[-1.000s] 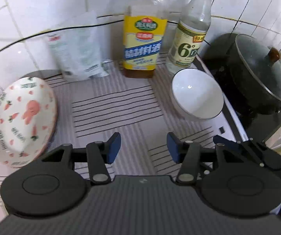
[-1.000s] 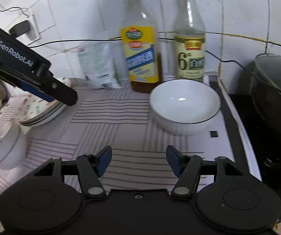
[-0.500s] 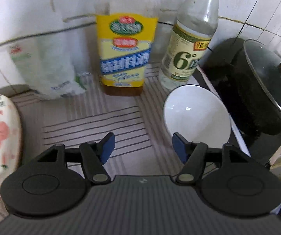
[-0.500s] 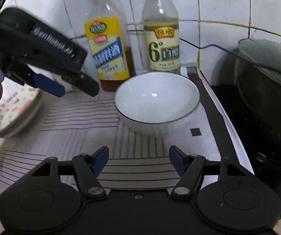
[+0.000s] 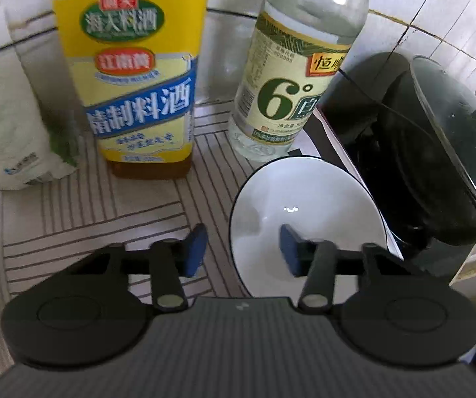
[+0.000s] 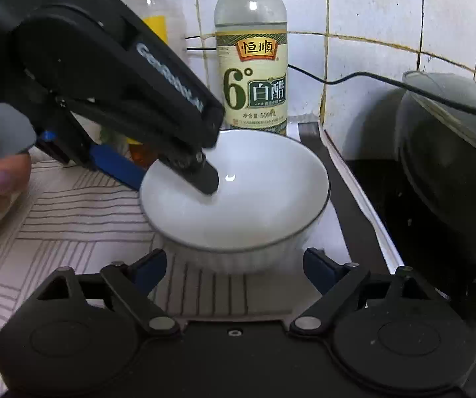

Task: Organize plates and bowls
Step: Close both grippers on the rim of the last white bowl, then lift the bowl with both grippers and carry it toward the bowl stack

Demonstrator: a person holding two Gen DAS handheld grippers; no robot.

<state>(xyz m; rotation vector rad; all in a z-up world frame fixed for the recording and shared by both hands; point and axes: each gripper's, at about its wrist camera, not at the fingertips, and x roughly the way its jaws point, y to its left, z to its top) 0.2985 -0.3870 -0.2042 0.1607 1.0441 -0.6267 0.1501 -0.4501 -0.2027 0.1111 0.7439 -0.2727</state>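
Now at the pick-up step: left tongs (image 5: 243,252) closing astride the near-left rim of the white bowl (image 5: 307,219) on the bench by the vinegar btl, not yet pinching; right tongs (image 6: 234,267) opening, w/ the bowl just ahead; next needs a firm rim pinch, then lift.

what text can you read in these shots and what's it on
"海天料酒", "江南黄", "精制料酒": yellow-label bottle
"恒顺", "6°", "白醋", "500mL": clear vinegar bottle
"GenRobot.AI", partly blurred: side of the left gripper
Fine print on both bottles and on the white bag: too small or blurred.
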